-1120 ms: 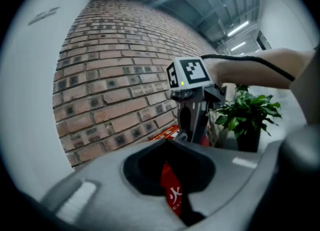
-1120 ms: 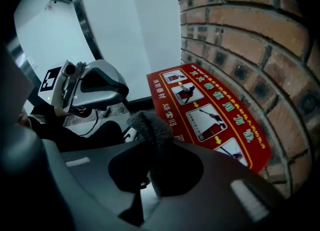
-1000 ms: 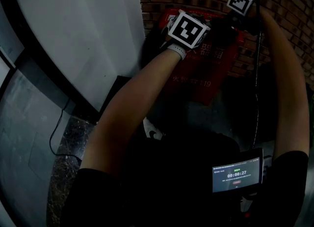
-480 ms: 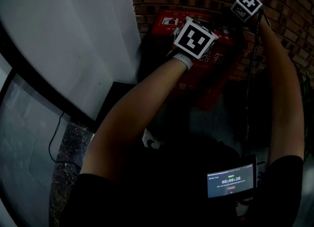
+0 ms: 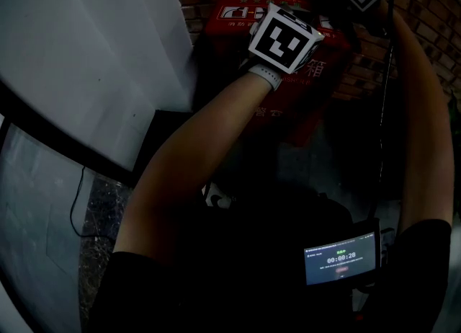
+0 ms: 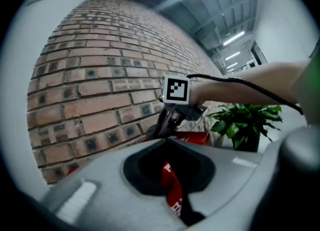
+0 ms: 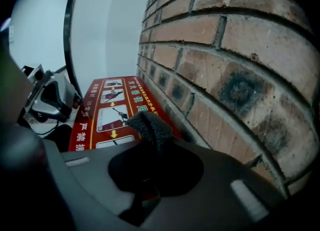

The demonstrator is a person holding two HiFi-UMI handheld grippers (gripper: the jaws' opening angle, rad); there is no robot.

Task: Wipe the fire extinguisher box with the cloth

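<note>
My right tongs [image 7: 152, 145] are clenched on the cloth [image 7: 148, 125], a dark, nubbly wad that pokes out past the tips. It sits over the far edge of the fire extinguisher box [image 7: 107, 112], where the red printed lid meets the brick wall [image 7: 225, 50]; I can't tell whether it is touching yet. My left tongs [image 6: 167, 145] are closed on nothing, held to the left above the box, with only its red face showing through the slit.

I judge the cloth to be light, soft and limp. With so little of it gripped, it could drag out of my hold if I press hard against the rough brick. A deeper bite on the bunched fold would be safer. The box looks stiff and smooth-painted, so the wad should glide, and it looks heavy enough not to shift under a wipe.
</note>
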